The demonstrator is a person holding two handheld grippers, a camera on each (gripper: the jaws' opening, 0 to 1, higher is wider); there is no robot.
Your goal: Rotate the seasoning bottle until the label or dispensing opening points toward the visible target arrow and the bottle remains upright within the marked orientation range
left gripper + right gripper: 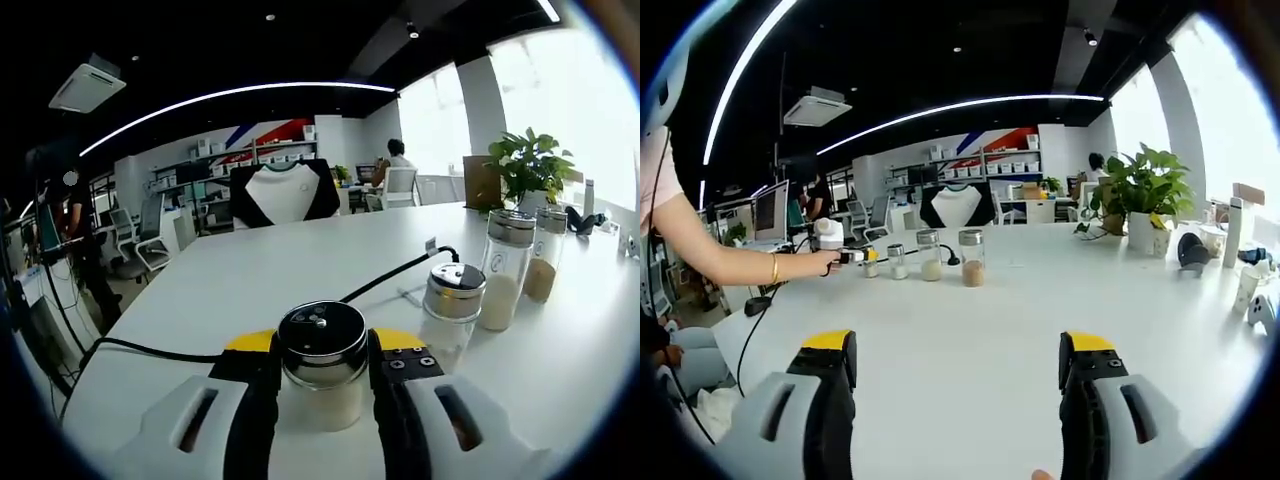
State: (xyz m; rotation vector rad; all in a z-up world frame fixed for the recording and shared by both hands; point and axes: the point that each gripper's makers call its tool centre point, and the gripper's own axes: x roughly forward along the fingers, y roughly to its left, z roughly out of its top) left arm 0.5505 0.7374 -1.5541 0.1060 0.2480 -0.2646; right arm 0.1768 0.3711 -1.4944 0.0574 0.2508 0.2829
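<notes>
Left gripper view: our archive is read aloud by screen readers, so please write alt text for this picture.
The left gripper is shut on a seasoning bottle with a dark shaker lid, standing upright on a white table. To its right stand three more glass shakers, with a black cable running behind them and a potted plant further back.

A potted plant and black cable sit on the white table.

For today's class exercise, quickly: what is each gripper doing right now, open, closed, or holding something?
Left gripper: shut on the seasoning bottle.
Right gripper: open, holding nothing, above the white table.
</notes>
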